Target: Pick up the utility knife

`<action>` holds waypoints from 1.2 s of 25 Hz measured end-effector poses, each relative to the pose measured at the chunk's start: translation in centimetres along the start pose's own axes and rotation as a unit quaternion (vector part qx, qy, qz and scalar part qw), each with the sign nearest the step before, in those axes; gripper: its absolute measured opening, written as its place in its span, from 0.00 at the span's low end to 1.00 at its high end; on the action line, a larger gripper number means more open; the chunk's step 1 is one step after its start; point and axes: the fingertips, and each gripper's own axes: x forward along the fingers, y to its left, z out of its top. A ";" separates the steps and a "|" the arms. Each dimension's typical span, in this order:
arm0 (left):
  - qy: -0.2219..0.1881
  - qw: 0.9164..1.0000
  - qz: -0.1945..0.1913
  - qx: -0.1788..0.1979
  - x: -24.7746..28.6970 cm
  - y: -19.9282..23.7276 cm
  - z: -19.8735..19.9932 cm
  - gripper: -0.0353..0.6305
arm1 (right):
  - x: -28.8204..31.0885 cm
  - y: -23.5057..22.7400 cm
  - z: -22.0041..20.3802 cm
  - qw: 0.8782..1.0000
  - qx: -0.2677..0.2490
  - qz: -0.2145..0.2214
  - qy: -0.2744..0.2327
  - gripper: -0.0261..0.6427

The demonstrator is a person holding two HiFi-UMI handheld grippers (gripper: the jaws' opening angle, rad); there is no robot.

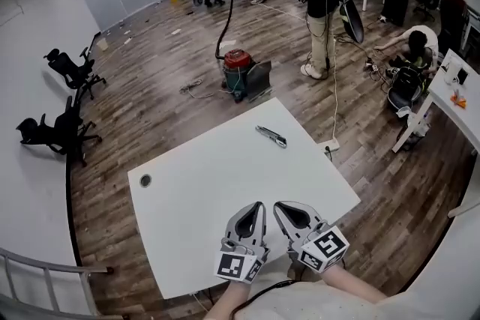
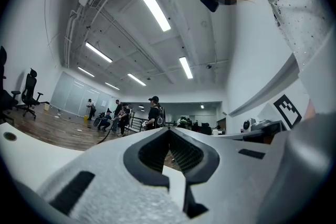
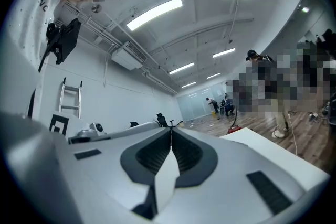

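The utility knife [image 1: 271,136], grey and dark with a slim body, lies flat on the white table [image 1: 195,191] near its far edge. Both grippers hover over the table's near edge, side by side, well short of the knife. My left gripper [image 1: 259,205] is shut with nothing in it; its jaw tips meet in the left gripper view [image 2: 169,130]. My right gripper [image 1: 278,207] is shut and empty too, its tips touching in the right gripper view [image 3: 171,129]. The knife shows in neither gripper view.
A round cable hole [image 1: 145,180] sits at the table's left corner. Beyond the table stand a red vacuum cleaner [image 1: 238,70] with its hose, a standing person [image 1: 322,4], black office chairs [image 1: 64,127] at left, and another white desk [image 1: 461,90] at right.
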 end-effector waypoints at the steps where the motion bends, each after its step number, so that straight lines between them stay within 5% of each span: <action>1: 0.001 1.000 -0.002 -0.001 0.4 0.1 -0.2 0.06 | 0.3 -0.3 -0.1 1.000 0.000 0.000 0.002 0.05; 14: 0.008 1.000 -0.028 -0.002 6.5 3.6 -2.8 0.06 | 4.7 -5.3 0.2 1.000 -0.014 -0.002 -0.004 0.05; 30: 0.030 0.999 -0.012 -0.041 9.4 6.1 -6.8 0.06 | 7.3 -8.8 -3.4 1.000 0.017 -0.012 0.019 0.05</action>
